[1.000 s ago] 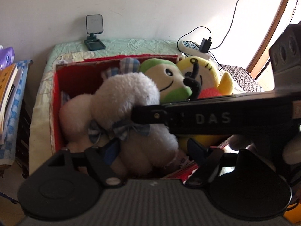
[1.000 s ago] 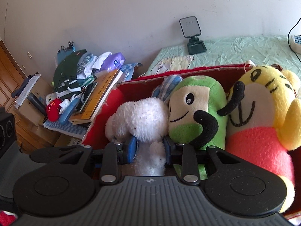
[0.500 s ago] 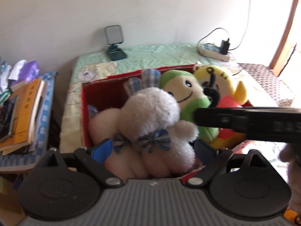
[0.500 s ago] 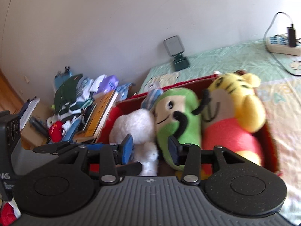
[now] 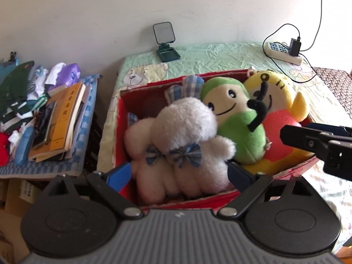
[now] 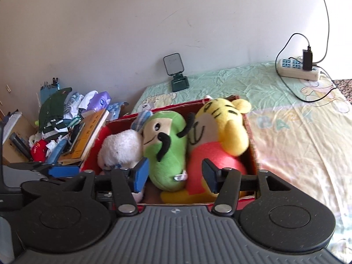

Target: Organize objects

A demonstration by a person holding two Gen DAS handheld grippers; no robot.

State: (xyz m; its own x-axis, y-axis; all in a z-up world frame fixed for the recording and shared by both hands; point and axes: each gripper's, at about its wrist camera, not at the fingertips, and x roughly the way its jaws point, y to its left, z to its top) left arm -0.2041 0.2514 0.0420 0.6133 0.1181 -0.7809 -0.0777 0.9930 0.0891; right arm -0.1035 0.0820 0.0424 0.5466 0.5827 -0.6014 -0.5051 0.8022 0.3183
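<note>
Three plush toys sit packed in the red box (image 5: 292,171).
Both tools, left (image 5: 179,173) and right (image 6: 175,175), hang near the box, jaws just spread, gripping nothing.

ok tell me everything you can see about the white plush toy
The white plush toy is fluffy and soft, with blue checked ears and two matching bows on its front. It sits upright at the left end of the red box, pressed against the green plush beside it. Neither gripper holds it; the left gripper stands open around its lower body.

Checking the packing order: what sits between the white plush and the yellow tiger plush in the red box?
The green plush sits between the white plush and yellow tiger plush, seen in both wrist views.
</note>
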